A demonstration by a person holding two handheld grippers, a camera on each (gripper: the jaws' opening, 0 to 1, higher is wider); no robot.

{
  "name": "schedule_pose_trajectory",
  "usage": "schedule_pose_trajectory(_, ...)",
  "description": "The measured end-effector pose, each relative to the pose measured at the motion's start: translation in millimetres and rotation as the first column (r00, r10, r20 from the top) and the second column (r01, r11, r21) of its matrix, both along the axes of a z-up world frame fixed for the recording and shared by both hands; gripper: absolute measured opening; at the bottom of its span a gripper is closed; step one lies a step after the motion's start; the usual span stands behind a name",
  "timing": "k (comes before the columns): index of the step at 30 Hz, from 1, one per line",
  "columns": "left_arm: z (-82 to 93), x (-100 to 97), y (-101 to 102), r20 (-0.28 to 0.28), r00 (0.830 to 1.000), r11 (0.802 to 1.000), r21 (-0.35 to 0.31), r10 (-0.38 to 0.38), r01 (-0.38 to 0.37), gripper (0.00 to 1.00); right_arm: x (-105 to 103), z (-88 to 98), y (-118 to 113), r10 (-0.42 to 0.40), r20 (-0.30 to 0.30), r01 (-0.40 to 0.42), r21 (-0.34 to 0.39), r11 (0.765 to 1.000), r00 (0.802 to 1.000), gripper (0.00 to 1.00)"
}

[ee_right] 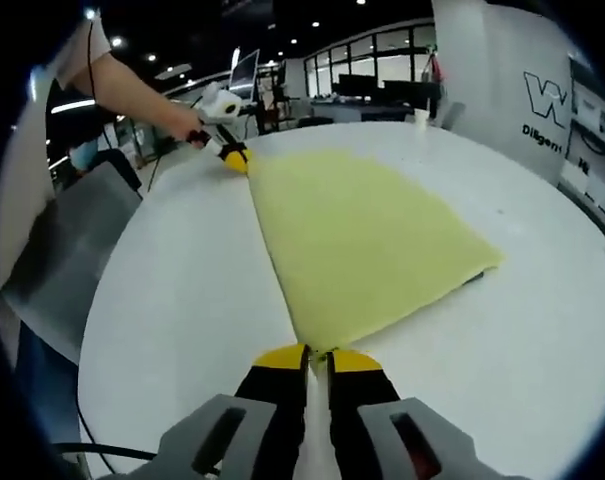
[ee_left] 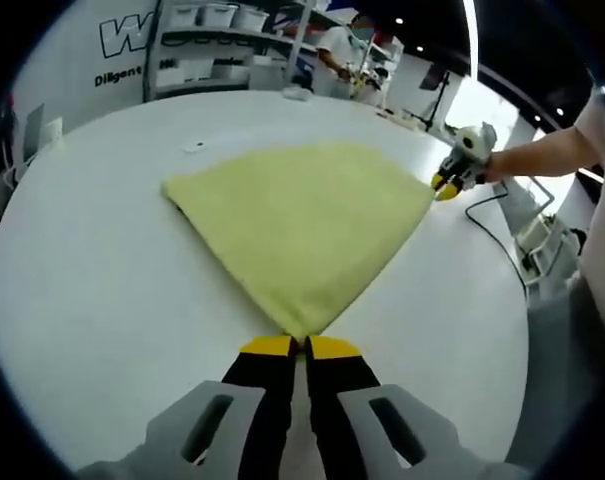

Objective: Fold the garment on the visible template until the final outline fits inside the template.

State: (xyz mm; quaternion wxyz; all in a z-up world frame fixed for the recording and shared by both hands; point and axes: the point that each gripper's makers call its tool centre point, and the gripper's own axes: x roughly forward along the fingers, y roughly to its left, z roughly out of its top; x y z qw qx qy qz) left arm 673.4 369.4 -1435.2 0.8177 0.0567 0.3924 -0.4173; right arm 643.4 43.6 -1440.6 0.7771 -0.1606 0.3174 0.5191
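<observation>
Spread flat on a round white table (ee_left: 92,290) lies a pale yellow garment (ee_left: 302,220), folded into a broad wedge shape with one long straight edge running between two corners. Each of those corners is pinched by a hand-held gripper.

From the left gripper view, the left hand-held gripper (ee_left: 300,346) rises from the bottom, its black jaws with yellow tips pressed together on the near pointed corner of the garment. The cloth fans out away from it across the middle of the table. At the far right corner of the cloth, the right hand-held gripper (ee_left: 445,183) shows small, yellow-tipped and touching the fabric, held by a person's bare forearm (ee_left: 542,155) reaching in from the right edge. Whether its jaws are closed cannot be told from this view alone.

From the right gripper view, the right hand-held gripper (ee_right: 316,354) has its yellow-tipped jaws closed on the near corner of the garment (ee_right: 367,240). The straight edge of the cloth runs up to the left hand-held gripper (ee_right: 234,155) at the far corner, again held by the person's arm.

Beyond the table (ee_right: 182,290), shelving with white bins (ee_left: 217,15) stands against a wall with dark lettering, and another person (ee_left: 342,50) stands in the background. A dark cable (ee_left: 497,235) trails over the table's far right edge
</observation>
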Motion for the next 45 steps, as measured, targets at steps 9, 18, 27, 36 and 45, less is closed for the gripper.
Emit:
schedule_pose_trajectory(9, -0.5, -19.0, 1, -0.008, 1.000, 1.000, -0.003, -0.027, 0.027, 0.01, -14, 0.8, -7, 0.045, 0.049, -0.043, -0.040, 0.998, 0.998, 0.00)
schedule_pose_trajectory(18, -1.1, -39.7, 2, -0.021, 1.000, 1.000, -0.018, -0.013, 0.013, 0.01, -36, 1.4, -5, 0.056, 0.102, -0.048, -0.079, 0.996, 0.993, 0.00)
schedule_pose_trajectory(27, -3.1, -57.7, 7, -0.038, 0.999, 0.999, -0.035, -0.023, 0.022, 0.01, -60, -2.7, -8, 0.048, 0.104, -0.038, -0.097, 0.995, 0.993, 0.00)
schedule_pose_trajectory(36, -5.7, -65.5, 5, -0.040, 0.998, 0.999, -0.036, -0.040, 0.039, 0.01, -67, -3.5, -11, 0.035, 0.100, -0.025, -0.104, 0.994, 0.994, 0.00)
schedule_pose_trajectory(45, -7.0, -63.9, 4, -0.035, 0.999, 0.999, -0.039, -0.031, 0.029, 0.01, -70, -4.3, -10, 0.002, 0.078, 0.005, -0.090, 0.996, 0.997, 0.00)
